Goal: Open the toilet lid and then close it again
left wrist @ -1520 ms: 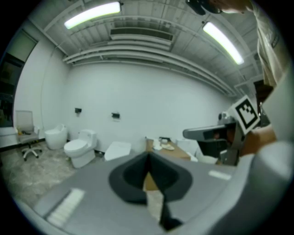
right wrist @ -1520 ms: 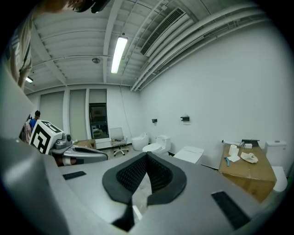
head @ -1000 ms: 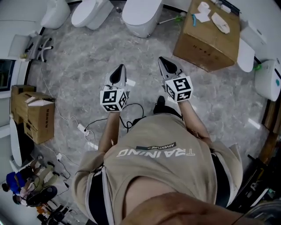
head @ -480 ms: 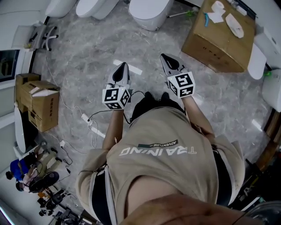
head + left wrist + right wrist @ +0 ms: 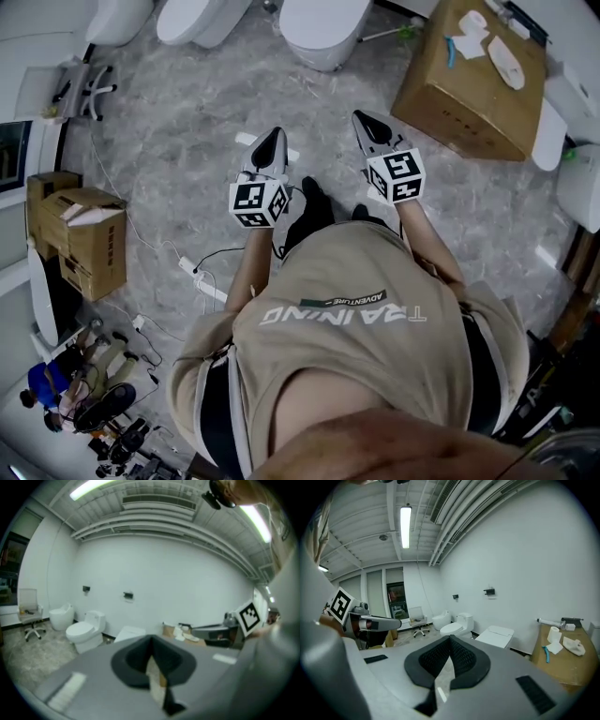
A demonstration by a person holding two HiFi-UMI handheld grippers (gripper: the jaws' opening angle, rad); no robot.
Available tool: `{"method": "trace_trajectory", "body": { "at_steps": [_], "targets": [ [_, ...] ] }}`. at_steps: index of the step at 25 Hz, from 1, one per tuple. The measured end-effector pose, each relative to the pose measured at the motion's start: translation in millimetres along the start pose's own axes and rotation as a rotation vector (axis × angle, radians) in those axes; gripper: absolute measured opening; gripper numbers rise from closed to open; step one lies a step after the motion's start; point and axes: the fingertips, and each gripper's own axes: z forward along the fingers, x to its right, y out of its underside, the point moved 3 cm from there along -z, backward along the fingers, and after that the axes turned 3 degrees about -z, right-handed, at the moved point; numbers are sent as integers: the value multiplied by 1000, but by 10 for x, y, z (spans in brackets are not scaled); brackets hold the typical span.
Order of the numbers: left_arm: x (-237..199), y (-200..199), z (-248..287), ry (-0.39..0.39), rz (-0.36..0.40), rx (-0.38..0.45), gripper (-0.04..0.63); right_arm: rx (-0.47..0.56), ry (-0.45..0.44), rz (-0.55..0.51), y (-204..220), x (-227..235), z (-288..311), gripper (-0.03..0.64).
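With the left gripper and right gripper both pressed together and empty, and the lid-down toilet well ahead of them, the loose cable behind them could have tripped the person.

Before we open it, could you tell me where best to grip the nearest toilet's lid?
Probably the lid at its front edge, coming from the front. It lies flat and shut with its rear toward the wall, so the front lip looks like the free end to lift.
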Motion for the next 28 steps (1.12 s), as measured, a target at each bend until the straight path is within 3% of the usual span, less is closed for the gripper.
{"method": "trace_trajectory", "body": {
  "at_steps": [4, 9, 15, 21, 28],
  "targets": [
    [-471, -147, 158, 25, 63, 5, 2, 23, 28, -32, -257, -118, 352, 11],
    [-1027, -401, 411, 49, 60, 20, 2, 41, 85, -40, -497, -92, 779, 11],
    [-1269, -427, 684, 149, 93, -11, 2, 3, 161, -29, -487, -30, 1158, 11],
    [-1557, -331, 982, 164, 6, -60, 2, -64, 181, 9, -365, 106, 1407, 11],
    [-1579, -492, 1636, 154, 32, -81, 2, -65, 138, 30, -355, 615, 1855, 11]
  ]
}}
